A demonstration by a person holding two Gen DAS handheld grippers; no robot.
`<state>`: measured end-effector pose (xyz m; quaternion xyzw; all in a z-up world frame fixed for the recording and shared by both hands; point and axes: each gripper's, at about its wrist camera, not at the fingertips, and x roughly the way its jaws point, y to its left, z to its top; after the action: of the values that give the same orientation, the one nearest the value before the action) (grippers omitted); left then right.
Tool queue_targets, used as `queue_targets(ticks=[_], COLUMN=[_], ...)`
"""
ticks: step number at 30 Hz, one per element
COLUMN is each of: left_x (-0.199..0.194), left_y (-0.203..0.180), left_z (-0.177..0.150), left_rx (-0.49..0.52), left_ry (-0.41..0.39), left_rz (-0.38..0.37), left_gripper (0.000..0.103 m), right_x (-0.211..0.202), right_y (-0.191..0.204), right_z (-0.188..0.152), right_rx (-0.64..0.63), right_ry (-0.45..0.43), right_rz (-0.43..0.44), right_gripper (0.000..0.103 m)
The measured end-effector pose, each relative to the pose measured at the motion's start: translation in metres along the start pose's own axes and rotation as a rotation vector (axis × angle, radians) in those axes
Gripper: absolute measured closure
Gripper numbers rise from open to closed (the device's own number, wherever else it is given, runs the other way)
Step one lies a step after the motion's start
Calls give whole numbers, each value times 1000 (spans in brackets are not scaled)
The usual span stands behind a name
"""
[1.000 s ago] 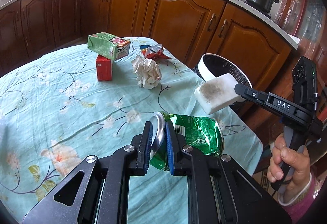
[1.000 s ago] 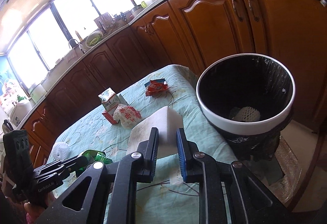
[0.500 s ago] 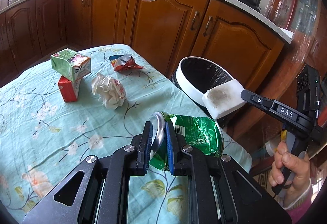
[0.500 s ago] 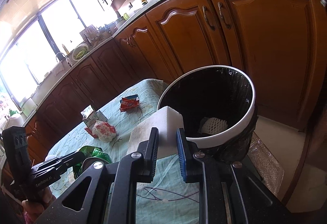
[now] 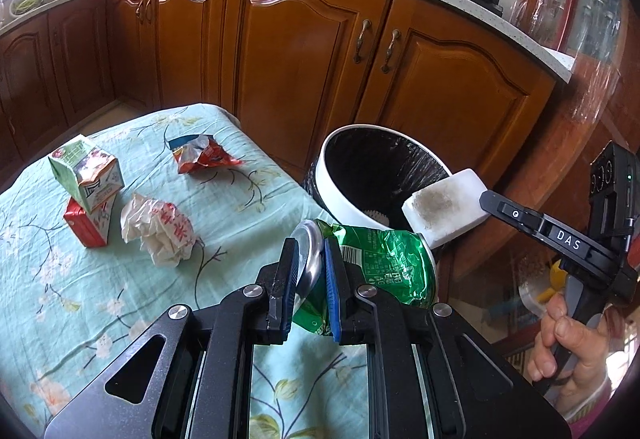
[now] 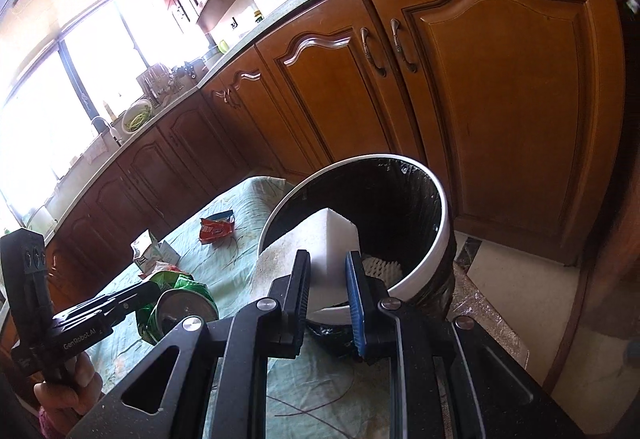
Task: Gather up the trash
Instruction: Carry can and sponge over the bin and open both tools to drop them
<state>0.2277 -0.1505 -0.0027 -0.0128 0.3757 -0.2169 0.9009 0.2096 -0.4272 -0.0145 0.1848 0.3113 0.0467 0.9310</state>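
Observation:
My left gripper (image 5: 310,255) is shut on a crushed green can (image 5: 380,263) and holds it above the table's right edge, beside the bin. The can also shows in the right wrist view (image 6: 180,303). My right gripper (image 6: 328,271) is shut on a white foam block (image 6: 324,239) with a dirty face (image 5: 440,205), held over the near rim of the white bin (image 6: 436,259) with a black liner (image 5: 376,167). White netted foam (image 6: 380,263) lies inside the bin.
On the floral tablecloth (image 5: 120,279) lie a crumpled paper wrapper (image 5: 158,233), a green carton (image 5: 86,171) on a red carton (image 5: 86,225), and a red snack wrapper (image 5: 200,159). Wooden cabinets (image 5: 300,59) stand close behind the bin.
Both grippers have moved right toward the bin with their loads. The foam block has gone from beside the bin to over its rim.

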Motion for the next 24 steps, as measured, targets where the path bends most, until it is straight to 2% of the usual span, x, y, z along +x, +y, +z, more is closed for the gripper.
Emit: queue_targets(ticks=[15, 24], left_x=[52, 87], left_y=[-41, -58], left_z=[58, 77], left_rx=[114, 175], left_ry=[-14, 15], left_rz=[52, 75], left_gripper=[91, 91], right_x=[18, 39], right_y=[-17, -15], right_z=[28, 37], right_rx=[-82, -149], right_ry=[-17, 19], right_rz=[-146, -205], right_gripper=[85, 85])
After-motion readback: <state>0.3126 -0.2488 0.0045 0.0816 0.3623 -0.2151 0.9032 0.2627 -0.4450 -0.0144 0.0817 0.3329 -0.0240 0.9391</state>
